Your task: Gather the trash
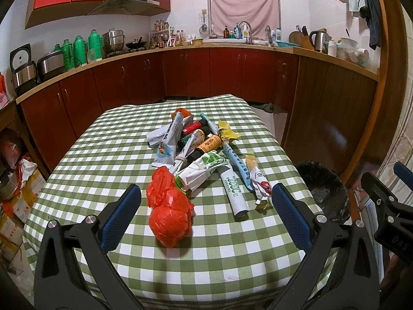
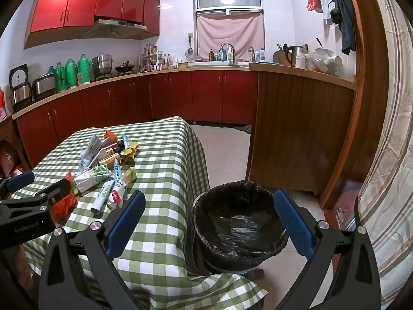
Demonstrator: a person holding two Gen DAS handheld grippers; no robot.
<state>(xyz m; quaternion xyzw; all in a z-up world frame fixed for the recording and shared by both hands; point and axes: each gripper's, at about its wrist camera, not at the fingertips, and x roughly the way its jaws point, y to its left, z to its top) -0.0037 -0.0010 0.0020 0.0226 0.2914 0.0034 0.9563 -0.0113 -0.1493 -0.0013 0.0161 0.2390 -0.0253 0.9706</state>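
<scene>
Clearly both claws gape: left gripper (image 1: 206, 201) straddles the red bag (image 1: 169, 214), which may slip; right gripper (image 2: 209, 219) hangs above the bin (image 2: 241, 222).

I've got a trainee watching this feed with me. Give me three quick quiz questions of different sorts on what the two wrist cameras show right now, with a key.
1. True or false: the left gripper is shut on the crumpled red plastic bag.
2. Multiple choice: the round bin lined with a black plastic bag stands (A) on the green-and-white checked tablecloth, (B) on the floor beside the table, (C) on the kitchen counter.
3. Fill in: the right gripper holds ____.

Key:
1. False; its jaws are wide open, with the bag lying on the cloth between them.
2. B.
3. Nothing; it is open, in front of the bin.
</scene>
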